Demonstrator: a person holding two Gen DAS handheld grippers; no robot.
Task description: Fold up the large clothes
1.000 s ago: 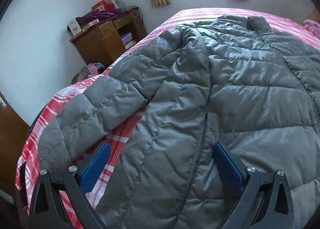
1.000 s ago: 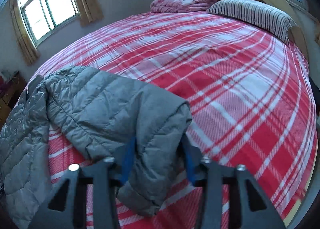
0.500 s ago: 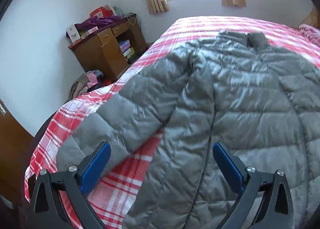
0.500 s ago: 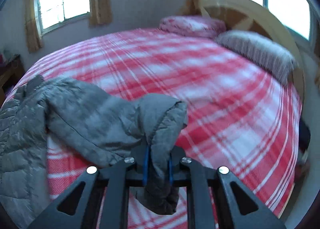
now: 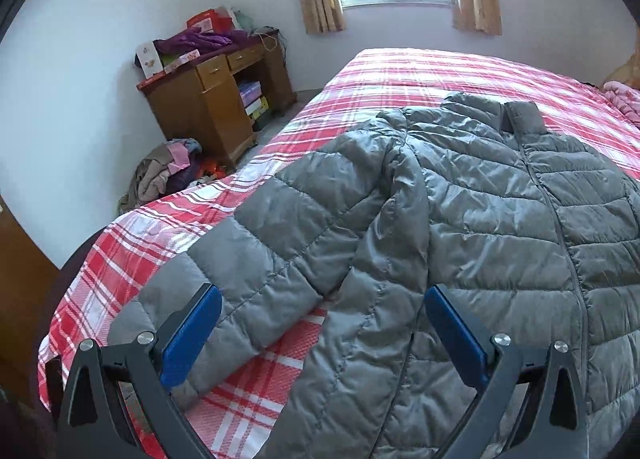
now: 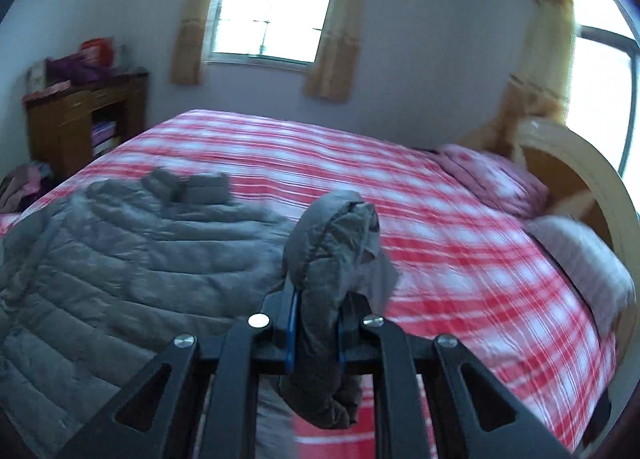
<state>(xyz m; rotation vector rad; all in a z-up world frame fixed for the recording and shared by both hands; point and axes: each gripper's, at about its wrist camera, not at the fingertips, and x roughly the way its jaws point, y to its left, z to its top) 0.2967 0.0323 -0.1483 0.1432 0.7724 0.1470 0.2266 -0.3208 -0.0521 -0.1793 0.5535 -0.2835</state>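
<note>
A large grey quilted puffer jacket (image 5: pixel 500 219) lies spread, front up, on the red plaid bed (image 5: pixel 420 71). Its left sleeve (image 5: pixel 256 259) stretches toward the bed's near corner. My left gripper (image 5: pixel 320 331) is open and empty, hovering above the sleeve and the jacket's side. In the right wrist view the jacket body (image 6: pixel 120 259) lies at the left. My right gripper (image 6: pixel 316 323) is shut on the cuff of the other sleeve (image 6: pixel 332 243), which is lifted above the bed and folds over the jaws.
A wooden desk (image 5: pixel 212 107) with clutter stands by the wall at the left, with a heap of clothes (image 5: pixel 168 171) on the floor. Pillows (image 6: pixel 492 183) and a wooden headboard (image 6: pixel 580 171) are at the bed's right end.
My right gripper closed on the sleeve cuff, lifted it and swung toward the jacket body. My left gripper pulled back and up, staying open.
</note>
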